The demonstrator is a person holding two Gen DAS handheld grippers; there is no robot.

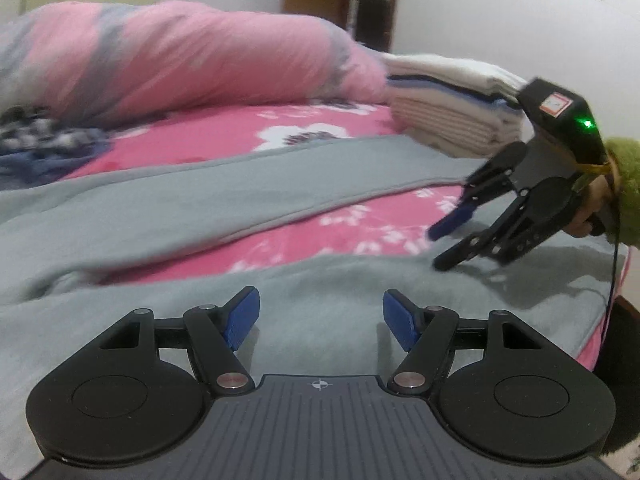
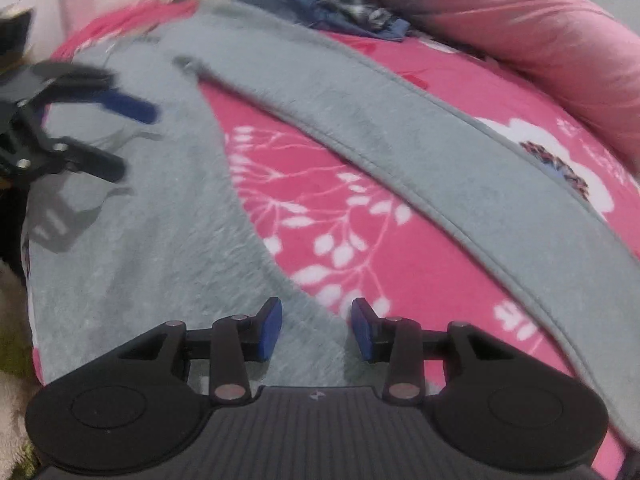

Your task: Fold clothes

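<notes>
1. Your left gripper hovers over the near part of the grey trousers — its blue pads stand wide apart with nothing between them, so it is released and holds no cloth.

2. The grey trousers lie spread on the pink floral bedsheet. In the right wrist view the two legs part in a V: one leg runs away towards the rolled pink quilt, the other lies nearer you, with bare sheet showing between them.

3. Your right gripper sits low over the spot where the legs meet. Its jaws are partly apart and no fabric is pinched between the pads; it is released too.

4. In the left wrist view, far right, a hand in a green fuzzy sleeve carries that right gripper just above the cloth. Behind it rests a stack of folded clothes.

5. Judgement: you seem to be between grasps — the trousers are laid out but the legs are not yet brought together.

6. The next move likely calls for pinching one leg's edge with each claw and carrying it across onto the other, seams aligned.
</notes>
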